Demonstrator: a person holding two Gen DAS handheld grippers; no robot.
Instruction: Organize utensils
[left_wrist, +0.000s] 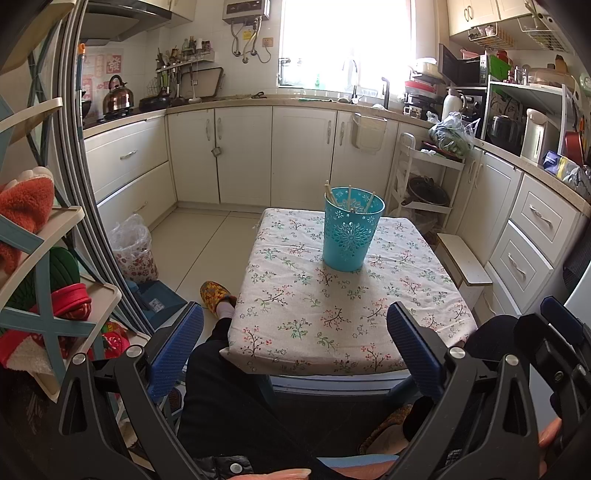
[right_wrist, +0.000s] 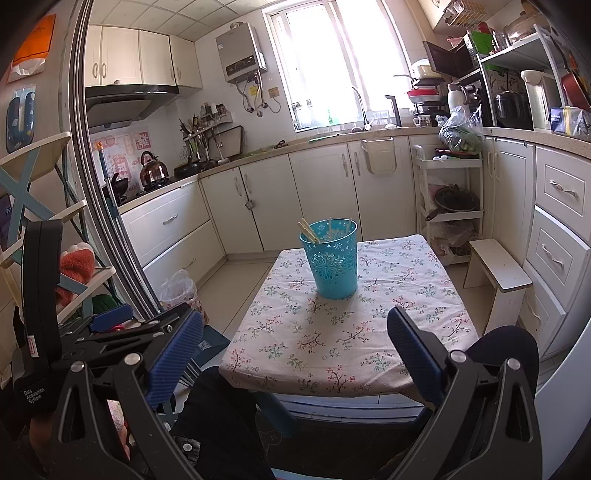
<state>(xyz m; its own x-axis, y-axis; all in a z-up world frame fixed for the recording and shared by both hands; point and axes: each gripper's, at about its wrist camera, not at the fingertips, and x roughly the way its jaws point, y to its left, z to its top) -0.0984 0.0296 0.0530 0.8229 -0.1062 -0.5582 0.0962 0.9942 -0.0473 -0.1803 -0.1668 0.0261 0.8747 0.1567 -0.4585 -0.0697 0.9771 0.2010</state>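
A teal cut-out holder (left_wrist: 351, 230) stands on the far half of a small table with a floral cloth (left_wrist: 332, 325). Several pale chopsticks (left_wrist: 349, 197) stand inside it. It also shows in the right wrist view (right_wrist: 332, 258) with the chopsticks (right_wrist: 309, 230) leaning left. My left gripper (left_wrist: 295, 354) is open and empty, held back over the table's near edge. My right gripper (right_wrist: 295, 354) is open and empty too, also near the front edge. The right gripper's body shows at the lower right of the left wrist view (left_wrist: 554, 343).
White kitchen cabinets (left_wrist: 243, 155) run along the back and right. A shelf rack (left_wrist: 44, 295) with cloths stands at the left, a bagged bin (left_wrist: 133, 247) on the floor, a white stool (right_wrist: 498, 277) right of the table. The person's legs are below the table's near edge.
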